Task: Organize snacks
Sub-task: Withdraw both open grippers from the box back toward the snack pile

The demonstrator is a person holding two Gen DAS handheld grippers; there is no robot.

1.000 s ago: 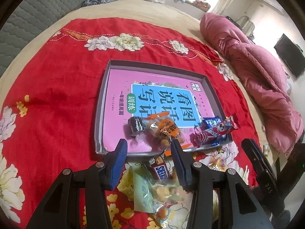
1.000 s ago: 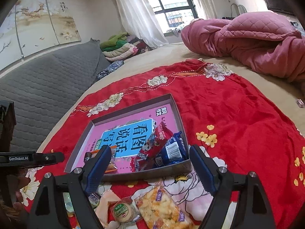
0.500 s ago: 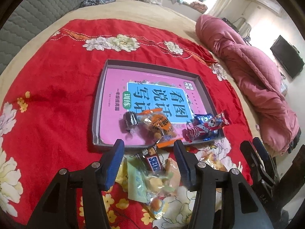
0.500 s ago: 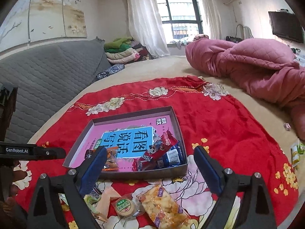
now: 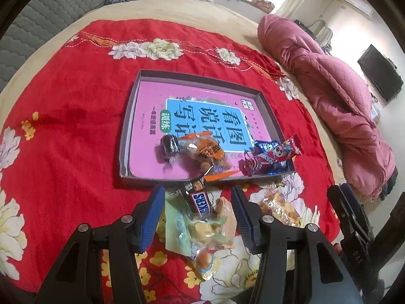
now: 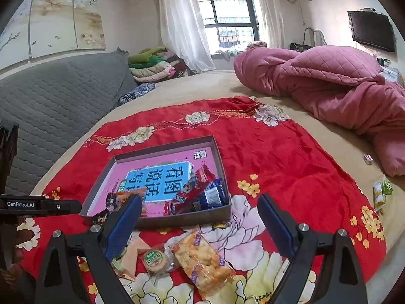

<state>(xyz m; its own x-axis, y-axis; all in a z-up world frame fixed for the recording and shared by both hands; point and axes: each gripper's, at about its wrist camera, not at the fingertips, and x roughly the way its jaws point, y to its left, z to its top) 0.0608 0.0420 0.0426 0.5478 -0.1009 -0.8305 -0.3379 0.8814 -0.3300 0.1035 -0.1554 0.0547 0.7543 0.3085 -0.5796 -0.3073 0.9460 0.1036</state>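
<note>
While left tongs (image 5: 197, 211) gape, freshly widened, around Snickers bar (image 5: 200, 201) untouched, right tongs (image 6: 200, 217) gape empty.

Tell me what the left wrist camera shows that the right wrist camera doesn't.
Only the left wrist view shows the Snickers bar lying between the open left hand-held gripper fingers, tipped against the tray's near wall, and the dark round candy in the tray.

Only the right wrist view shows the window, the wall painting, the green packets off the cloth, and the round green-labelled biscuit.

Both show the tray with the pink book, the red-and-blue wrappers, the yellow cracker bag, the red floral cloth, and the pink quilt.
</note>
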